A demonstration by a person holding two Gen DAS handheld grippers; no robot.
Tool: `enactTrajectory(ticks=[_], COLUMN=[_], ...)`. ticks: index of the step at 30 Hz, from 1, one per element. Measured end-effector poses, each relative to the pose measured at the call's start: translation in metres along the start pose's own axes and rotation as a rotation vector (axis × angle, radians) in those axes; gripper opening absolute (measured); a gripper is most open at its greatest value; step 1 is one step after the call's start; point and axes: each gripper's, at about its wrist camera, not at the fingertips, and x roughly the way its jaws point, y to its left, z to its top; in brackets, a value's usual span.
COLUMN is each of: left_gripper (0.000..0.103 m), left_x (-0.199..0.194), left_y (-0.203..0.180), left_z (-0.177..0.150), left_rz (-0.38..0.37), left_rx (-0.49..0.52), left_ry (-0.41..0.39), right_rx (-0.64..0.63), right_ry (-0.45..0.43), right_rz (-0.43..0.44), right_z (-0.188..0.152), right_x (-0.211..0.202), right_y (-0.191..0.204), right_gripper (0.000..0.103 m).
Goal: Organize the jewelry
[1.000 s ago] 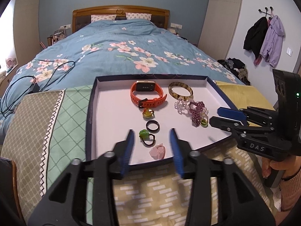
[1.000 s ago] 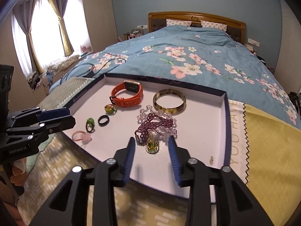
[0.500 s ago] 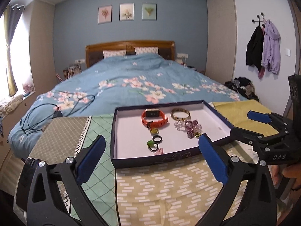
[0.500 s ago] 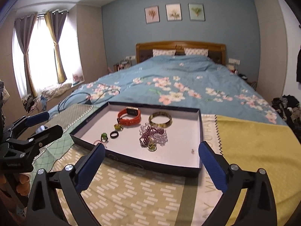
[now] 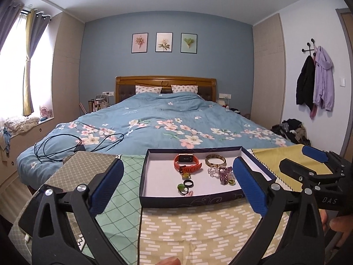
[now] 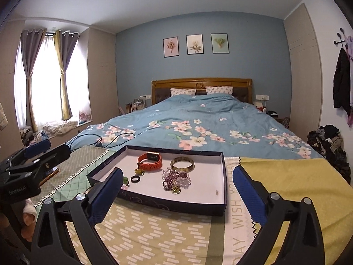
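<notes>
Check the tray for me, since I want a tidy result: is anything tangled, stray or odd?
Yes. In the tray, the purple bead strand and clear bead bracelet lie heaped together in a tangle. A tiny speck sits alone near the right wall; too small to identify.

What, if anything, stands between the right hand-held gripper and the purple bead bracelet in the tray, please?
Only the tray's near wall rises between the open right hand-held gripper and the purple bead bracelet. The bracelet is tangled with clear beads; a yellow-green charm lies just before it.
</notes>
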Motion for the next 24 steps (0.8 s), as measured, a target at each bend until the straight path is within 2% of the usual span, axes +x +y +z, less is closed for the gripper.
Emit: enactTrajectory(ticks=[8, 24], left_gripper=[0.098, 0.098], left_x=[0.001, 0.005], left_y=[-0.002, -0.003], left_z=[0.000, 0.001], left_rz=[0.029, 0.024], left_rx=[-0.014, -0.020], left_ry=[-0.014, -0.005], right_rx=[-0.007, -0.013], right_ry=[-0.043, -0.073], right_rz=[-0.026, -0.034], right_z=[0.002, 0.004], right_x=[-0.006, -0.010], right_y=[0.002, 0.004], right_gripper=[0.096, 0.096])
